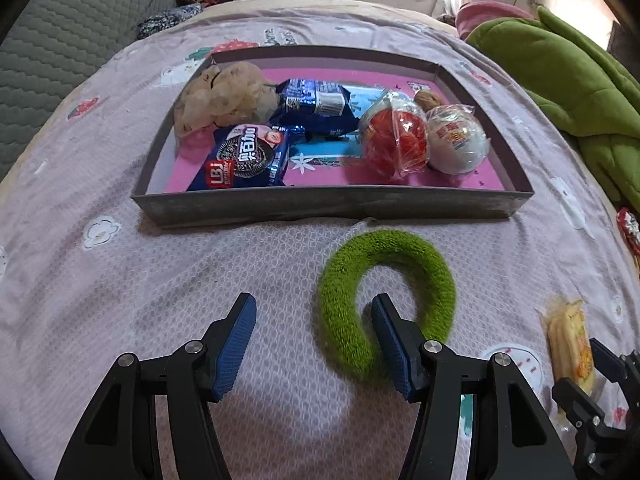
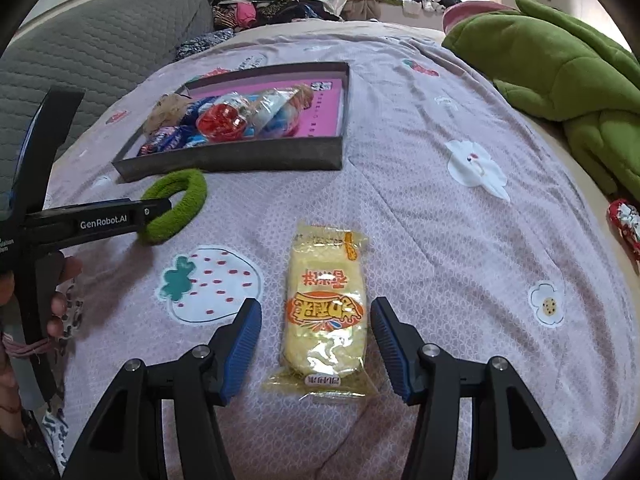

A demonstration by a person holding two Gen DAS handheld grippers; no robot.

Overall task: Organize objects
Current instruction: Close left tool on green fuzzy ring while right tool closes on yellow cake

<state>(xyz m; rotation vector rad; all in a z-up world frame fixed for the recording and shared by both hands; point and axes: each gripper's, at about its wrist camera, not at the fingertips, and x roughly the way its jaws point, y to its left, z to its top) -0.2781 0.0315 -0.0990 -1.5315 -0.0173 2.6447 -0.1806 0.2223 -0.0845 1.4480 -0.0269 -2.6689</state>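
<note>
A shallow grey tray (image 1: 332,204) with a pink floor lies on the bedsheet; it also shows in the right wrist view (image 2: 240,160). It holds snack packets and two wrapped balls. A green fuzzy ring (image 1: 424,264) lies just in front of the tray, also in the right wrist view (image 2: 188,196). My left gripper (image 1: 314,312) is open; its right finger sits inside the ring's hole, so the jaws straddle the ring's left side. A yellow snack packet (image 2: 326,320) lies on the sheet. My right gripper (image 2: 316,316) is open with its jaws on either side of the packet.
A green blanket (image 2: 560,80) is bunched at the right. A grey quilted cushion (image 2: 100,40) lies at the left, clothes heaped behind. A red wrapped item (image 2: 626,224) lies at the right edge. The yellow packet (image 1: 572,340) and right gripper show at the left view's right.
</note>
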